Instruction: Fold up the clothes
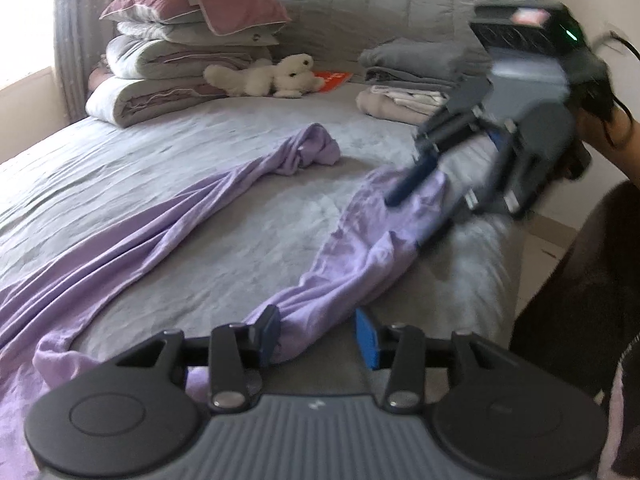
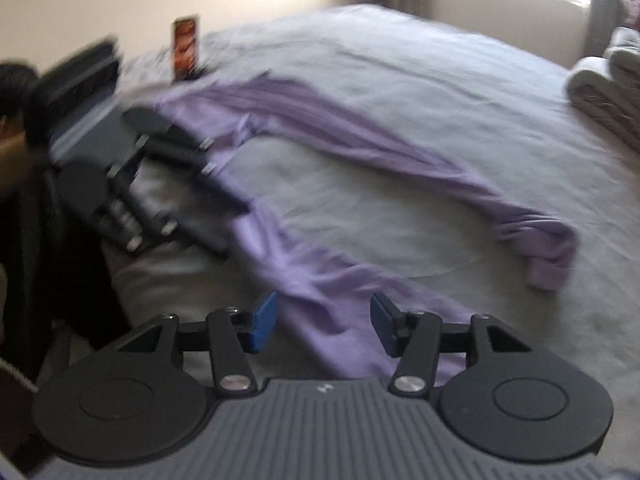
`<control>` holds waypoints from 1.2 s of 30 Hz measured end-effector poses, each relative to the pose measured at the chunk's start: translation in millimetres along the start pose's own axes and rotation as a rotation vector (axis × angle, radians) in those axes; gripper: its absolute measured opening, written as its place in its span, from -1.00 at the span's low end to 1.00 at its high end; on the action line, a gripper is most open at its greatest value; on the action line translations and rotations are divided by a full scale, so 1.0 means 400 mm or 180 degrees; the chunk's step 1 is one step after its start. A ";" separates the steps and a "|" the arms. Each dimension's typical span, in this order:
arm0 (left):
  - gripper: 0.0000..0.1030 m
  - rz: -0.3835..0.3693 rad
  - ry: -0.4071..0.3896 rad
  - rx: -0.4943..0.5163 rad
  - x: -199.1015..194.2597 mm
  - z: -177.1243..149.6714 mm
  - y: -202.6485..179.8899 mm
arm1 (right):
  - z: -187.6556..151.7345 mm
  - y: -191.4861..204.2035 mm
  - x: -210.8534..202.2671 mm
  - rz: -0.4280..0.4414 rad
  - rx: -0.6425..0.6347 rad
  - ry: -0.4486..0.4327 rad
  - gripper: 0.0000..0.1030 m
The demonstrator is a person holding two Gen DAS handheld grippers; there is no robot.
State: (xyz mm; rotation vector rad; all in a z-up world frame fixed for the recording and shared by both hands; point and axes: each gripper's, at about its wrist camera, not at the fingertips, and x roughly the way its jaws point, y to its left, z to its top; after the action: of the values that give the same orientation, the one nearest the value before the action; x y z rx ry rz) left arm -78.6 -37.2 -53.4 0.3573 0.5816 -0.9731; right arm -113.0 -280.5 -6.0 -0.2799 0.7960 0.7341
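Note:
A lilac garment (image 1: pixel 160 220) lies in a long rumpled loop across the grey bed (image 1: pixel 208 140), one end bunched up (image 1: pixel 316 152) toward the middle. My left gripper (image 1: pixel 316 336) hovers low at the near edge with its jaws apart. A fold of the garment lies against its left pad (image 1: pixel 267 332), clear of the right one. My right gripper (image 2: pixel 324 322), also seen as the blurred right gripper (image 1: pixel 416 208) in the left wrist view, stands open over a strip of the garment (image 2: pixel 332 320). That strip runs between its pads without being pinched. The left gripper (image 2: pixel 232 228) shows blurred at the left.
Stacked pillows and quilts (image 1: pixel 180 52) fill the bed's far left corner, with white plush toys (image 1: pixel 276 76) beside them. A pile of folded clothes (image 1: pixel 408 76) sits at the far right. The person's dark clothing (image 1: pixel 580 280) stands by the bed's right edge. A small upright box (image 2: pixel 186 48) shows beyond the bed.

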 end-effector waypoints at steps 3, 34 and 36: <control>-0.18 0.0100 0.0008 -0.0023 0.013 0.005 0.005 | 0.011 0.040 0.042 0.0007 -0.0218 0.0039 0.08; -0.39 0.1144 -0.0048 -0.0746 0.022 0.017 0.183 | 0.168 -0.109 0.172 -0.0967 0.0733 -0.0259 -0.61; -0.38 0.1324 -0.0003 -0.0870 0.029 0.018 0.209 | 0.157 -0.113 0.150 -0.1010 0.0792 -0.0292 -0.45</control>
State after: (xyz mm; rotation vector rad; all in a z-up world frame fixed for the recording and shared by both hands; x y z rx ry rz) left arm -0.5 -5.1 -52.3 0.2204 0.6010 -0.4865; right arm -19.2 -253.2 -8.9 -0.1415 0.7260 0.3428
